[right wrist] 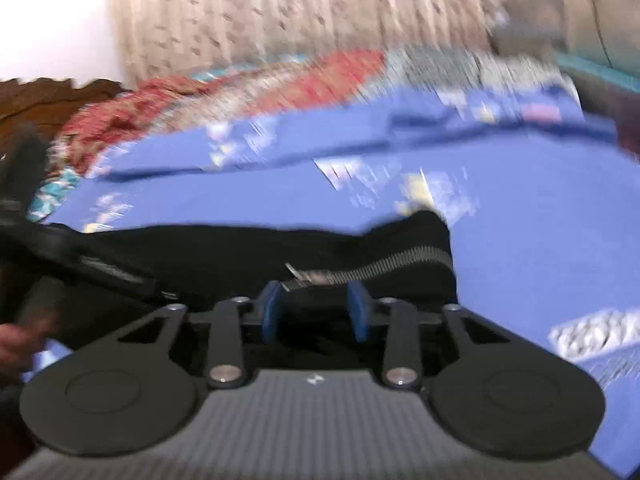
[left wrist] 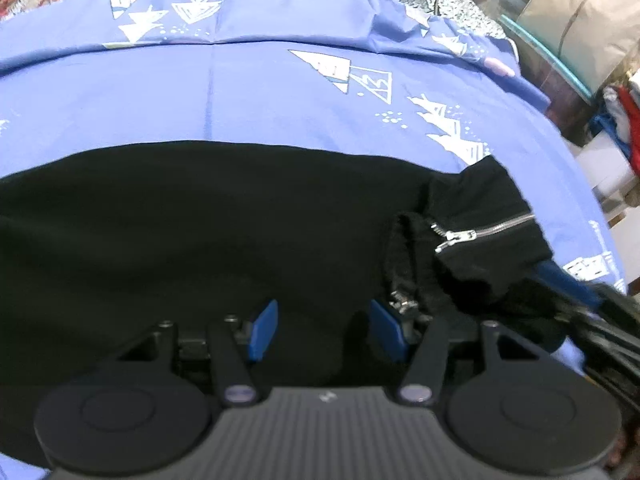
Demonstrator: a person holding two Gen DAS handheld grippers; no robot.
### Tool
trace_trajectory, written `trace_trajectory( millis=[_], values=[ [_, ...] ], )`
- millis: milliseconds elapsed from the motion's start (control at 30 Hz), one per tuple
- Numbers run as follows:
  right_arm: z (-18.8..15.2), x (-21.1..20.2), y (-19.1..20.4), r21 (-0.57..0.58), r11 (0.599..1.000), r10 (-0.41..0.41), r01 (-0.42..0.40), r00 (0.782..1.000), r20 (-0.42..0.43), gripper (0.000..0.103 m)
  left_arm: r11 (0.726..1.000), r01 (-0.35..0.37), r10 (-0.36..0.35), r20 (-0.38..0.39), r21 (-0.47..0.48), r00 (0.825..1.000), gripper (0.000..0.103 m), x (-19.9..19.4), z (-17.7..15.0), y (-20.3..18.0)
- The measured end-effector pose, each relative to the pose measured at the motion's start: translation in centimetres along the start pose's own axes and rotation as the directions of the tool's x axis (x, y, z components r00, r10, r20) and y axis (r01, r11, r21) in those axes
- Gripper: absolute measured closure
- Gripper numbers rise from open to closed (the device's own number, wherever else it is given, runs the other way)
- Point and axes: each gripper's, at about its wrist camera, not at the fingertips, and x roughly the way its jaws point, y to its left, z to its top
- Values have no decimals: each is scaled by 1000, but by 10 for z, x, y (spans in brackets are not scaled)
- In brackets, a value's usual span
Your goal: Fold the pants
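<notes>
Left wrist: left gripper (left wrist: 324, 330) jaws apart over black pants (left wrist: 200, 216), nothing clamped.

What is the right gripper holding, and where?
The right gripper holds the black pants by their zippered leg end, cloth between its jaws.

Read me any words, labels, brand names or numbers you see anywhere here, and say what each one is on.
No readable text in either view.
Small white logo mark on the left tool body: a symbol, no letters.
Same mark on the right tool body: too blurred to read.
White prints on the blue bedsheet: triangle patterns, not words.
Black pants with zipper: no label visible.
</notes>
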Motion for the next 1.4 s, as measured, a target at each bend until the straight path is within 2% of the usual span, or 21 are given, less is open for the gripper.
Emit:
trace_trajectory(
  millis=[67, 133, 233, 333, 400, 467, 567, 667, 767, 833, 933, 1000, 1067, 1133, 1167, 1200, 1233, 1300, 1333, 1367, 1400],
  values=[
    [-13, 27, -1, 21, 999, -43, 45, 994, -96, 65, 1000, -24, 24, 6, 5, 1000, 50, -4, -3, 4],
    [-29, 23, 4, 4, 999, -54, 55, 997, -55, 64, 999, -31, 31, 15, -5, 999, 50, -10, -6, 13],
    [-22, 8, 17, -2, 997, -81, 81, 994, -72, 64, 999, -20, 21, 37, -36, 999, 50, -31, -13, 35],
    [-12, -9, 27, 27, 998, -63, 63, 998, -25, 62, 996, -10, 20, 114, -86, 993, 44, -71, -27, 75],
    [-2, -7, 35, 32, 999, -29, 28, 1000, 2, 62, 990, -34, 58, 177, -133, 982, 34, -99, -42, 106],
    [8, 5, 44, 43, 999, 15, -15, 1000, -6, 62, 975, -83, 131, 229, -207, 965, 30, -128, -58, 143],
    [19, 32, 70, 63, 992, 116, -112, 992, -58, 62, 920, -150, 257, 269, -362, 928, 22, -165, -85, 203],
    [29, 63, 108, 116, 969, 234, -219, 963, -134, 67, 836, -174, 356, 274, -521, 894, 20, -190, -107, 261],
    [33, 88, 152, 156, 940, 330, -303, 922, -202, 76, 781, -177, 400, 262, -599, 878, 17, -195, -116, 304],
    [35, 106, 180, 168, 921, 384, -351, 890, -245, 77, 757, -171, 401, 242, -631, 884, 16, -188, -118, 329],
    [35, 132, 222, 179, 906, 422, -383, 844, -331, 83, 730, -111, 350, 229, -674, 908, 14, -168, -113, 356],
    [39, 150, 241, 195, 900, 436, -390, 818, -375, 85, 715, -54, 309, 245, -697, 919, 2, -158, -113, 368],
    [45, 169, 259, 228, 892, 451, -390, 795, -405, 86, 712, -36, 302, 260, -701, 917, 2, -149, -111, 376],
    [52, 190, 275, 281, 875, 481, -394, 775, -411, 86, 717, -43, 318, 271, -696, 908, 4, -143, -105, 379],
    [55, 196, 281, 312, 865, 495, -393, 769, -405, 86, 718, -55, 330, 271, -694, 904, 17, -139, -104, 379],
    [59, 208, 289, 359, 849, 515, -388, 758, -400, 86, 723, -67, 338, 268, -687, 902, 42, -137, -102, 376],
    [61, 217, 295, 394, 836, 530, -381, 747, -402, 86, 735, -64, 332, 276, -675, 902, 52, -135, -99, 374],
    [57, 244, 314, 450, 818, 554, -357, 698, -453, 86, 736, -83, 367, 292, -672, 883, 71, -141, -100, 367],
    [53, 254, 324, 438, 833, 539, -338, 672, -507, 86, 752, -77, 364, 315, -654, 877, 74, -145, -99, 360],
    [46, 260, 332, 406, 854, 512, -325, 661, -548, 97, 775, -70, 355, 341, -628, 870, 76, -151, -99, 352],
    [43, 261, 336, 395, 857, 508, -330, 667, -545, 99, 802, -79, 356, 366, -593, 860, 76, -154, -96, 340]
  ],
)
